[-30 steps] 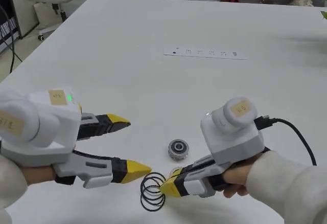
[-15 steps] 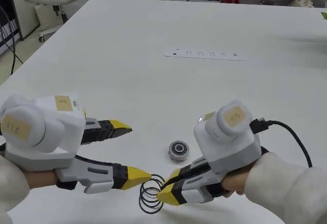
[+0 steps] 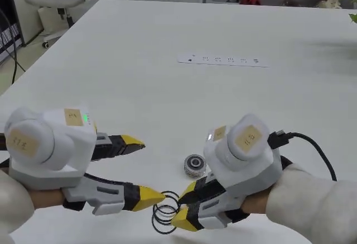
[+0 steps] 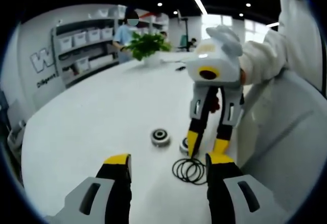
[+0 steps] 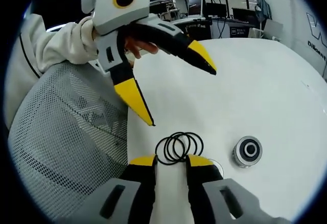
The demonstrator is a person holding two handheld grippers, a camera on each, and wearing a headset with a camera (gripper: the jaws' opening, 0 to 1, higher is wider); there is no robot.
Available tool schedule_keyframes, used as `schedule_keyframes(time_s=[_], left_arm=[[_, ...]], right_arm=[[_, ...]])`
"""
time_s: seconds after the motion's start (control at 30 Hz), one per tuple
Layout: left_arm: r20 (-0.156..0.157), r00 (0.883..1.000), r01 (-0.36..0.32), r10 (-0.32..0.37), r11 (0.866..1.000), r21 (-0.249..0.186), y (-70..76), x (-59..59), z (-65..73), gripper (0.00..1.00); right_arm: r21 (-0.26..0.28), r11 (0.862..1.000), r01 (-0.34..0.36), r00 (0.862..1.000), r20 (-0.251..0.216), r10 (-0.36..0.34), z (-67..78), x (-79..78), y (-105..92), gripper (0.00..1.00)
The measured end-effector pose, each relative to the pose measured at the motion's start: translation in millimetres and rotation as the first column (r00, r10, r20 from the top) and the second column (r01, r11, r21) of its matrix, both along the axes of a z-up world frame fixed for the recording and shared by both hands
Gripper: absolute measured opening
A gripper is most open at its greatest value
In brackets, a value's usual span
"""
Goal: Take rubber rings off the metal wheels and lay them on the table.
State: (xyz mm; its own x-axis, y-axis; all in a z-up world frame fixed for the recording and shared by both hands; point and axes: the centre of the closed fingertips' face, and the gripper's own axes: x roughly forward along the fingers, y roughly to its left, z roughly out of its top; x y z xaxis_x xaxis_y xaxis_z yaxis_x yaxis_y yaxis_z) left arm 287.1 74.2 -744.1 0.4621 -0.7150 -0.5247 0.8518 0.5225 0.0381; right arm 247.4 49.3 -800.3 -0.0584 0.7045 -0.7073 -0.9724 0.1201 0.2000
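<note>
since a second ago the right gripper (image 3: 185,205) has swung left and down, and its yellow tips now sit at the edge of the rubber rings (image 3: 164,210). the left gripper (image 3: 144,169) has crept rightward, its lower tip closer to the same pile. the metal wheel (image 3: 194,164) lies where it lay.

findings, as i read them from my station:

1. rubber rings: several thin black loops, overlapping, flat on the white table (image 3: 167,88). in the right gripper view they lie just ahead of that gripper's tips.
2. right gripper: jaws a little apart, pointing down at the near side of the pile. i cannot tell whether a tip touches a loop.
3. left gripper: jaws spread wide. the lower tip is just beside the rings, the upper one well clear of them.
4. metal wheel: on its side on the table, near the rings but apart from them, beyond the right gripper's tips.
5. in the left gripper view a second small metal piece sits against the right gripper's tip; i cannot tell what it is.
6. power strip (image 3: 223,60): farther up the table, well apart from the work.
</note>
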Motion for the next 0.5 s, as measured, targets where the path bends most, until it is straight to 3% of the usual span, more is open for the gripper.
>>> schedule_keyframes(time_s=[0.23,0.5], left_arm=[[-0.001,1.000,-0.001,0.001,1.000,0.002,0.7,0.2,-0.3,0.60],[0.001,1.000,0.002,-0.002,1.000,0.007,0.3,-0.1,-0.5,0.60]], right_arm=[[-0.012,1.000,-0.019,1.000,0.015,0.020,-1.0,-3.1,1.0,0.22],[-0.026,0.999,-0.036,0.996,0.076,0.038,-0.2,1.3,0.8,0.30]])
